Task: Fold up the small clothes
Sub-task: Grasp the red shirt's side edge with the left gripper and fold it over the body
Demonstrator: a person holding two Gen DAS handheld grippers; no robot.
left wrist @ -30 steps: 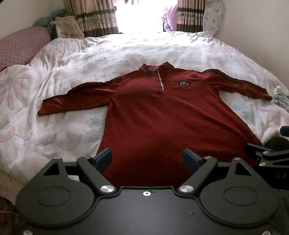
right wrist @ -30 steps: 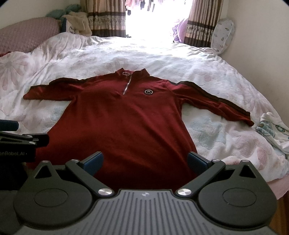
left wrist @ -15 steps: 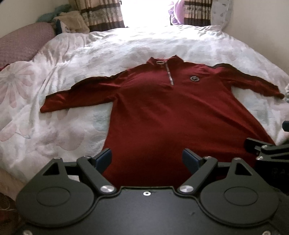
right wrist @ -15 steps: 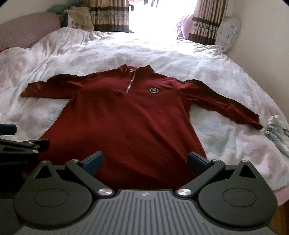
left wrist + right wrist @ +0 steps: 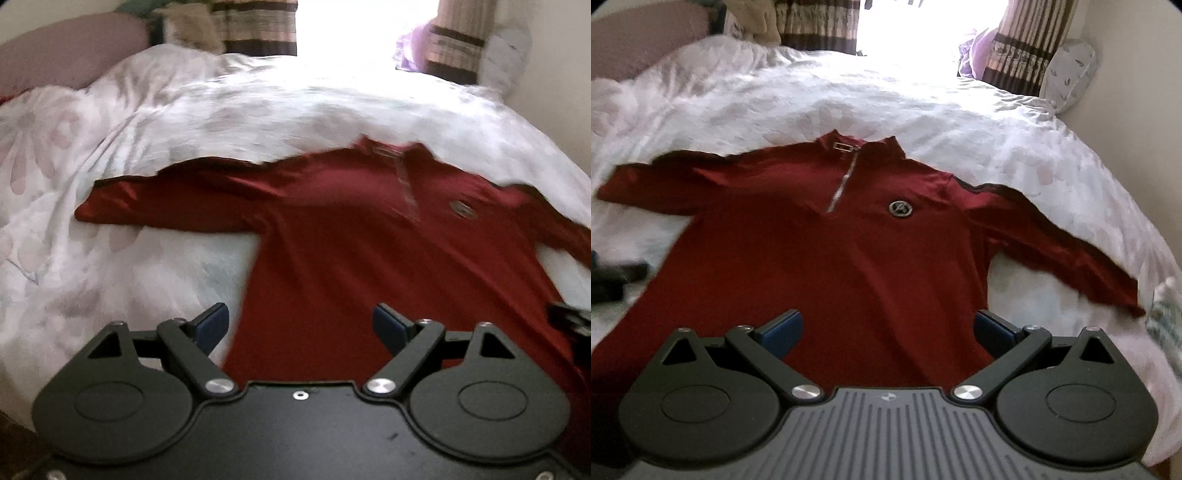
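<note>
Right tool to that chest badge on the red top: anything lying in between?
Nothing foreign. In the right wrist view, only the red top's own flat front lies between the open right tool and the badge; no other object rests on that stretch.

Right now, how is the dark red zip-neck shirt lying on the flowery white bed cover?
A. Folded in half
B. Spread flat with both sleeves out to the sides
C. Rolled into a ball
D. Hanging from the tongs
B: the dark red zip-neck shirt lies spread flat on the flowery white bed cover, one sleeve stretched out to each side, with neither pair of tongs holding it.
</note>
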